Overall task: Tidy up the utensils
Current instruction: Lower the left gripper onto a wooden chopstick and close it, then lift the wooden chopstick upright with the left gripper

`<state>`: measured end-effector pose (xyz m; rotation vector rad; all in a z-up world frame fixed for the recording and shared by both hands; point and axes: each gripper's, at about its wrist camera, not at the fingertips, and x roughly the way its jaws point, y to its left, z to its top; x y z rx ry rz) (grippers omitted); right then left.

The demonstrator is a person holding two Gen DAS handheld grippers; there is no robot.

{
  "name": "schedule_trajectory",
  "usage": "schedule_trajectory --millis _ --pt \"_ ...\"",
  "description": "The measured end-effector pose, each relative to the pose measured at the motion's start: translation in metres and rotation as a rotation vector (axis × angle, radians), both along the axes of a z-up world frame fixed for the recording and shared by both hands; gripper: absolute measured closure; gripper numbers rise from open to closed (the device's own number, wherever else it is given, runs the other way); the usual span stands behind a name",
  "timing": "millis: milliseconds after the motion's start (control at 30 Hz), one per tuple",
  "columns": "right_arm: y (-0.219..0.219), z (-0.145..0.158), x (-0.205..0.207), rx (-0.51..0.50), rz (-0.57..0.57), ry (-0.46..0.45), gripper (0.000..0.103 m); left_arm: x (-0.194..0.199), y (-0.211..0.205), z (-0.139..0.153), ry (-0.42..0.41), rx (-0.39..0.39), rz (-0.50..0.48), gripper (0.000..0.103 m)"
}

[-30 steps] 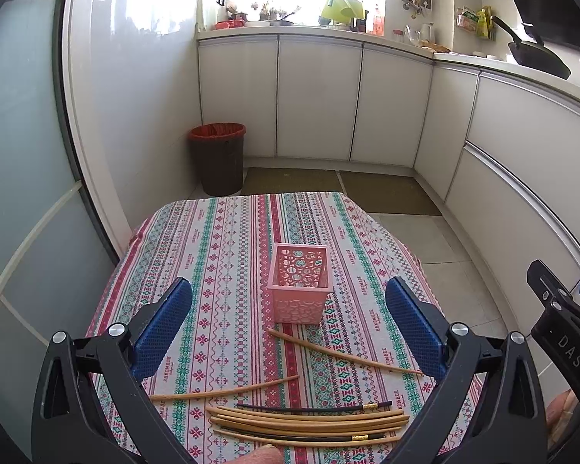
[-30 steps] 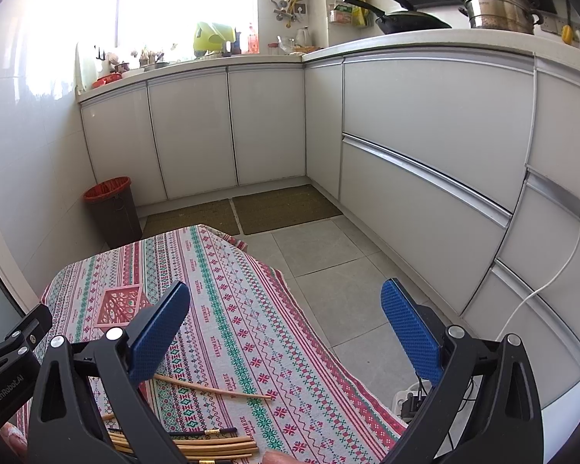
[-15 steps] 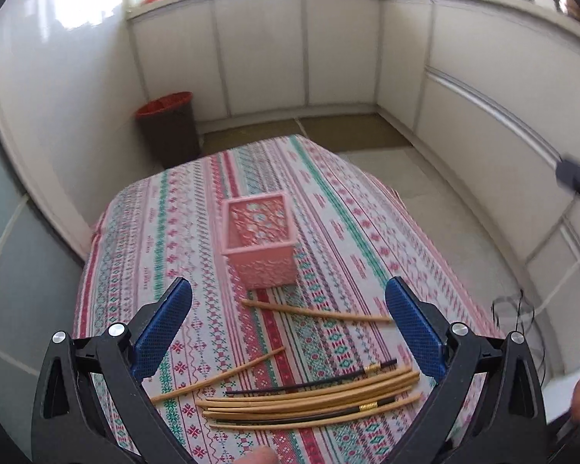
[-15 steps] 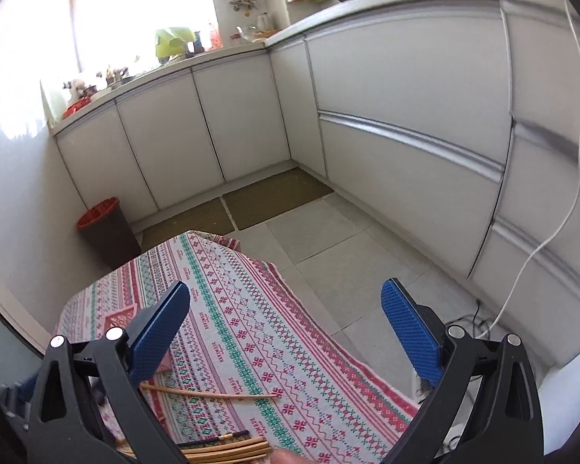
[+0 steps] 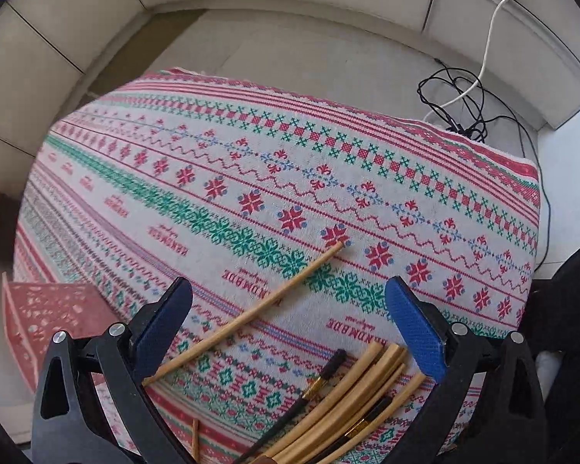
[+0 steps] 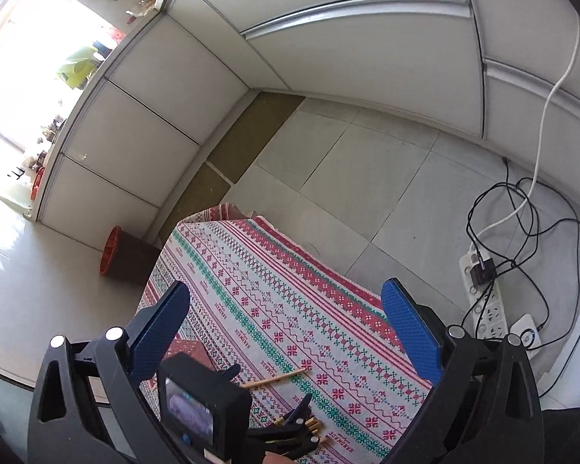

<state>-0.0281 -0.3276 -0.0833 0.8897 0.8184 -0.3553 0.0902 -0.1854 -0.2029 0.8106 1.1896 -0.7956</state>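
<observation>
My left gripper (image 5: 288, 319) is open and hovers low over the patterned tablecloth (image 5: 251, 162). A single bamboo chopstick (image 5: 247, 315) lies between its fingers. A bundle of bamboo and black chopsticks (image 5: 352, 398) lies just under the right finger (image 5: 413, 328). The pink lattice basket (image 5: 46, 309) stands at the left edge. My right gripper (image 6: 286, 332) is open and empty, high above the table. It looks down on the left gripper's body (image 6: 201, 402), the single chopstick (image 6: 272, 379) and the chopstick ends (image 6: 309, 423).
A power strip (image 6: 483, 294) with tangled cables (image 5: 464, 104) lies on the tiled floor right of the table. A red-rimmed bin (image 6: 123, 255) stands by the white cabinets (image 6: 143, 116). The table's far edge (image 5: 328, 96) drops to the floor.
The left gripper has swung right and dropped close over the chopsticks; the basket slid to the left edge. The right gripper has risen and tilted down, and the left gripper is in its view.
</observation>
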Motion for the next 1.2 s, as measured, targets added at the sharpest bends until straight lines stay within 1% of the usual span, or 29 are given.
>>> schedule_trajectory --millis 67,133,200,267,300,333,367,400,433,467,500,567,667,767,800,833,867,1000,1033,1067,1133,1200 --pt "-0.004 -0.008 0.003 0.045 0.005 0.013 0.007 0.015 -0.002 -0.01 0.069 0.015 -0.009 0.01" --pt "-0.006 -0.013 0.006 0.081 0.01 0.028 0.007 0.025 -0.003 -0.024 0.118 0.081 -0.031 0.014" --pt "-0.008 -0.02 0.008 0.119 0.012 0.042 0.007 0.027 -0.006 -0.025 0.141 0.062 -0.055 0.021" --pt "-0.008 -0.025 0.01 0.146 0.016 0.054 0.007 0.027 -0.009 -0.023 0.146 0.062 -0.087 0.034" --pt "-0.008 -0.027 0.011 0.151 0.017 0.06 0.007 0.029 -0.009 -0.022 0.15 0.065 -0.093 0.037" --pt "-0.007 -0.029 0.012 0.155 0.018 0.066 0.007 0.029 -0.01 -0.021 0.161 0.063 -0.099 0.045" --pt "-0.008 -0.03 0.012 0.16 0.019 0.071 0.007 0.031 -0.013 -0.02 0.161 0.064 -0.102 0.051" --pt "-0.008 -0.033 0.012 0.168 0.019 0.077 0.007 0.031 -0.013 -0.018 0.159 0.067 -0.109 0.055" --pt "-0.008 -0.034 0.013 0.177 0.02 0.081 0.007 0.031 -0.012 -0.015 0.164 0.064 -0.115 0.063" --pt "-0.008 -0.036 0.013 0.185 0.021 0.087 0.007 0.032 -0.009 -0.013 0.166 0.061 -0.12 0.075" --pt "-0.009 -0.038 0.014 0.189 0.019 0.09 0.007 0.029 -0.007 -0.012 0.155 0.062 -0.124 0.082" --pt "-0.01 -0.04 0.014 0.191 0.013 0.098 0.007 0.024 0.0 -0.008 0.119 0.064 -0.127 0.088" --pt "-0.01 -0.04 0.016 0.184 0.021 0.106 0.007 0.018 0.004 -0.007 0.07 0.036 -0.109 0.096" --pt "-0.007 -0.039 0.018 0.164 0.036 0.114 0.007 0.017 0.015 0.003 0.004 -0.033 -0.083 0.097" --pt "-0.006 -0.04 0.018 0.161 0.035 0.115 0.007 0.016 0.021 0.011 -0.01 -0.067 -0.069 0.097" --pt "-0.007 -0.04 0.018 0.158 0.032 0.114 0.007 0.016 0.027 0.021 -0.031 -0.121 -0.055 0.097" --pt "-0.007 -0.039 0.017 0.153 0.03 0.112 0.007 0.015 0.031 0.03 -0.046 -0.16 -0.036 0.097" --pt "-0.007 -0.036 0.015 0.125 0.014 0.11 0.007 0.011 0.062 0.068 -0.162 -0.276 0.084 0.097" --pt "-0.006 -0.036 0.016 0.122 0.015 0.112 0.007 0.007 0.073 0.082 -0.198 -0.312 0.121 0.097" --pt "-0.004 -0.037 0.017 0.12 0.023 0.117 0.007 0.002 0.08 0.09 -0.221 -0.342 0.145 0.097" --pt "0.002 -0.041 0.021 0.119 0.045 0.131 0.007 -0.014 0.103 0.116 -0.287 -0.408 0.206 0.097" --pt "0.014 -0.048 0.026 0.128 0.09 0.155 0.007 -0.028 0.123 0.139 -0.337 -0.461 0.255 0.098"
